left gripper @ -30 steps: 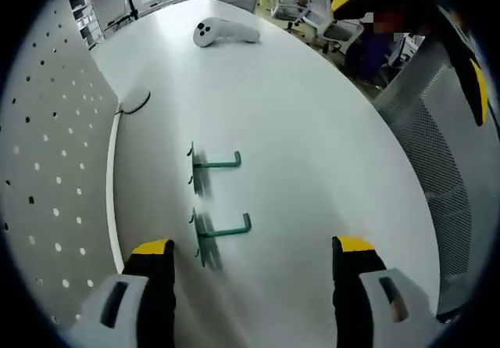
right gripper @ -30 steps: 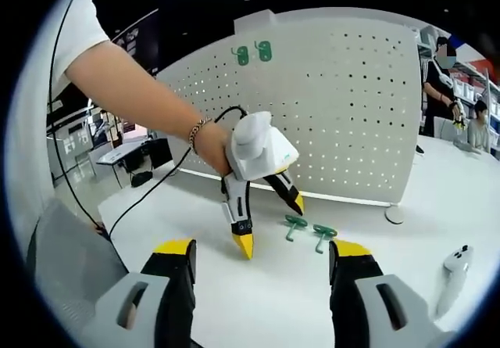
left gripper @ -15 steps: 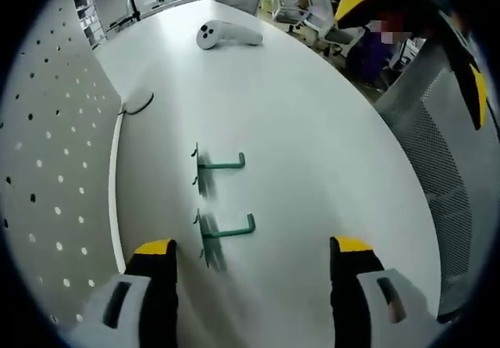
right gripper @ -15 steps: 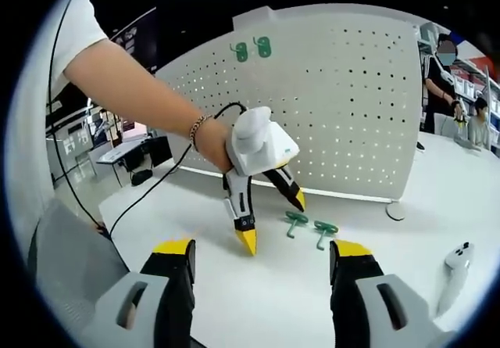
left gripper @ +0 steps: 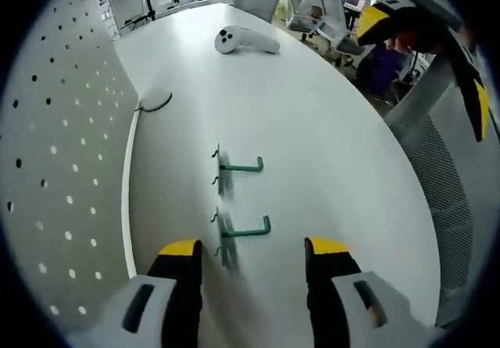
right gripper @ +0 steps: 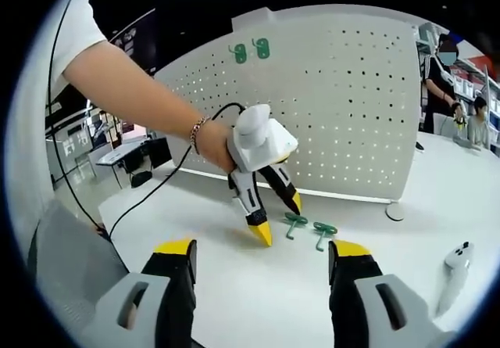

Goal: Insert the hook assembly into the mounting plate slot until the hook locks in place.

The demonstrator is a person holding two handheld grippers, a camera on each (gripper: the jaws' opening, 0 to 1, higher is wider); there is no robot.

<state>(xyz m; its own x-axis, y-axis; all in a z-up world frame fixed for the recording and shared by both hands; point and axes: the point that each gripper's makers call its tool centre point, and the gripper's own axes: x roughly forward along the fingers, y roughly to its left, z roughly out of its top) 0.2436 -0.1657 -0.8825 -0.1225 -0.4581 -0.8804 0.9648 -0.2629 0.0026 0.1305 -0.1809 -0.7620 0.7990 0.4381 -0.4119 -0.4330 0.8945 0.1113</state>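
Observation:
Two green hooks lie on the white table, the nearer hook (left gripper: 238, 233) just ahead of my left gripper (left gripper: 251, 249), the farther hook (left gripper: 237, 166) beyond it. My left gripper is open, jaws either side of the nearer hook's line and just short of it. The white pegboard mounting plate (left gripper: 55, 160) stands along the left. In the right gripper view the left gripper (right gripper: 276, 218) points down beside both hooks (right gripper: 295, 223) (right gripper: 323, 231), in front of the pegboard (right gripper: 344, 105), which carries two green hooks (right gripper: 251, 50) near its top. My right gripper (right gripper: 262, 248) is open, holding nothing.
A white controller (left gripper: 246, 40) lies far across the table, also seen at the right as the controller (right gripper: 455, 268). A black cable (left gripper: 156, 102) curls by the pegboard's base. A mesh chair (left gripper: 457, 160) stands at the table's right edge. People stand in the background.
My left gripper has moved closer to the nearer hook and its jaws have narrowed somewhat. The right gripper has stayed still.

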